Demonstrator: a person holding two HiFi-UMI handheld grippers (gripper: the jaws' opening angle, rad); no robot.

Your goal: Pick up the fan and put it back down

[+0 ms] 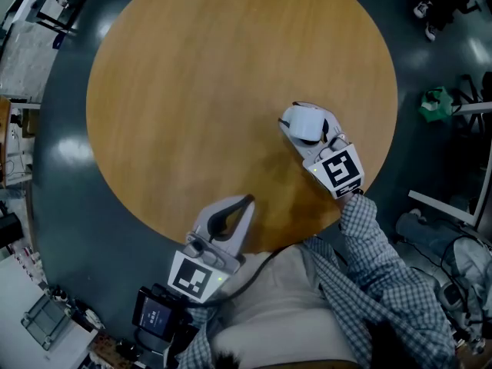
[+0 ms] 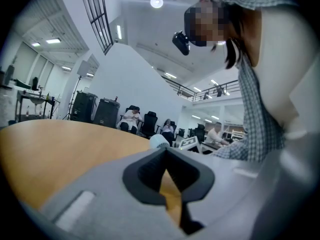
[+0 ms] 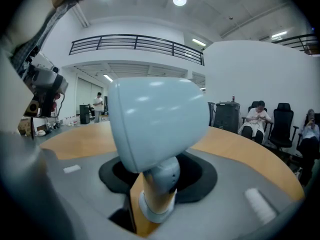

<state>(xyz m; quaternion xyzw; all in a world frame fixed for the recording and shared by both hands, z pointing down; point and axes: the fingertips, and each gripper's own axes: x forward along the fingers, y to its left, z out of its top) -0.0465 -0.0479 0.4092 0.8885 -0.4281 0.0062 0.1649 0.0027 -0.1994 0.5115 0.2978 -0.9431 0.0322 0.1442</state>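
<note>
Two hand-held grippers: left [image 1: 246,201] empty, right [image 1: 310,131] clasping one fan [image 1: 301,119] over one table [image 1: 192,91].

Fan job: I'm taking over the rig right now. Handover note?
Right hand-held gripper: jaws closed on the fan at its neck, at the right side of the table.
Left hand-held gripper: shut, empty, at the table's near edge.
Done: fan grasped. Whether its base rests on the table can't be told.
Left: see that it stands on the table, open the jaws, back off.
</note>
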